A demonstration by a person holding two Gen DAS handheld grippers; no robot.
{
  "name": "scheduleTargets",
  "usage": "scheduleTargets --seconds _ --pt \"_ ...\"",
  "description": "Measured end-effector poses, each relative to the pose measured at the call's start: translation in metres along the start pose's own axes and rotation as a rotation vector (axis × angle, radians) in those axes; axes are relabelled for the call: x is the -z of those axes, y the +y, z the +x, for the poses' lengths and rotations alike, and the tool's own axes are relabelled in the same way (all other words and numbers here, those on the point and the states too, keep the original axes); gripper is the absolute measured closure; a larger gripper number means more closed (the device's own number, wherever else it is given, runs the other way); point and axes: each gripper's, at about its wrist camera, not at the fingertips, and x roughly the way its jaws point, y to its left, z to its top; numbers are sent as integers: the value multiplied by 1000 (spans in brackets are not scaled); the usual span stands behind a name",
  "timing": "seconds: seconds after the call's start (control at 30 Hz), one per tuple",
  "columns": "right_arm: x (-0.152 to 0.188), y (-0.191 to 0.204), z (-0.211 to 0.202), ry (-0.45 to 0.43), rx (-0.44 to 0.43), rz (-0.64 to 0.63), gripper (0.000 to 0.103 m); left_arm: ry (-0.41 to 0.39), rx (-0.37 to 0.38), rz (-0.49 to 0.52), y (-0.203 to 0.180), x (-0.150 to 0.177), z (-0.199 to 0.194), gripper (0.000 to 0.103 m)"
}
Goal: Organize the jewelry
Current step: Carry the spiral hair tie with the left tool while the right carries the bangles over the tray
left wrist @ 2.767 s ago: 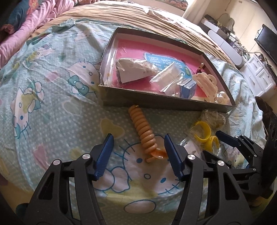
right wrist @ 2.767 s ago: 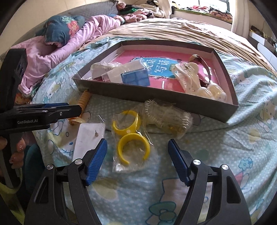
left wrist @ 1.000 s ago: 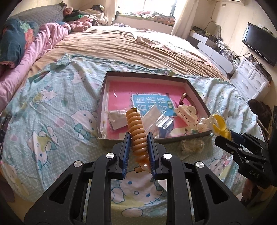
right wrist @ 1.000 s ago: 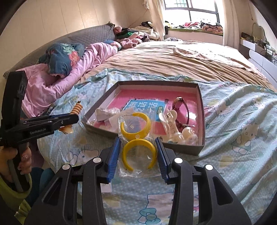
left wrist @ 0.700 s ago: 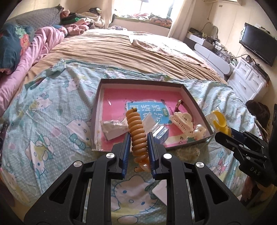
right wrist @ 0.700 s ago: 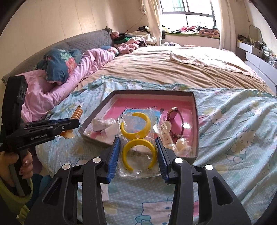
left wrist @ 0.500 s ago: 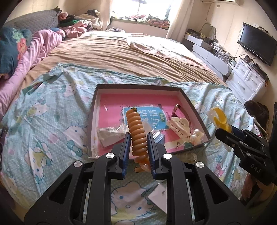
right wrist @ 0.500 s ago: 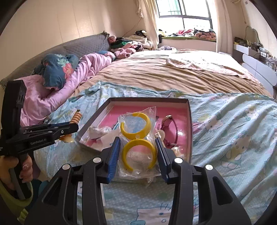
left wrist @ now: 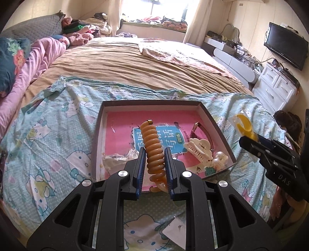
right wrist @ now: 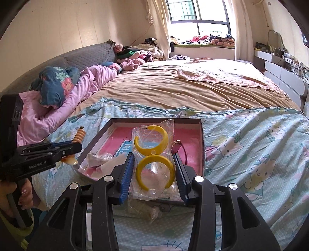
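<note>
Left tongs clamped on an orange spiral hair tie, long axis running away from the camera, capped end pointing over the pink-lined box. Right tongs gripping a clear bag of yellow hoop earrings, bag upright above the box's near edge.

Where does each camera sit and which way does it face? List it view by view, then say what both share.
Left wrist: rides behind the left tool, looking forward over the box on the bed; the tool grips an orange coil, and the right tool shows at right.
Right wrist: rides behind the right tool, facing the box and window; it grips bagged yellow hoops, and the person's left hand shows.
Shared: the box, bed and both tools.
</note>
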Motion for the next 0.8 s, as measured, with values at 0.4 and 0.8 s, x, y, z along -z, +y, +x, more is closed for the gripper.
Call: scheduleTargets --seconds 0.4,0.8 --pt "-6 -12 26 14 20 16 64 37 -7 16 -6 -4 29 90" --pt "-7 -29 45 35 49 38 64 64 -5 17 -5 -8 51 90"
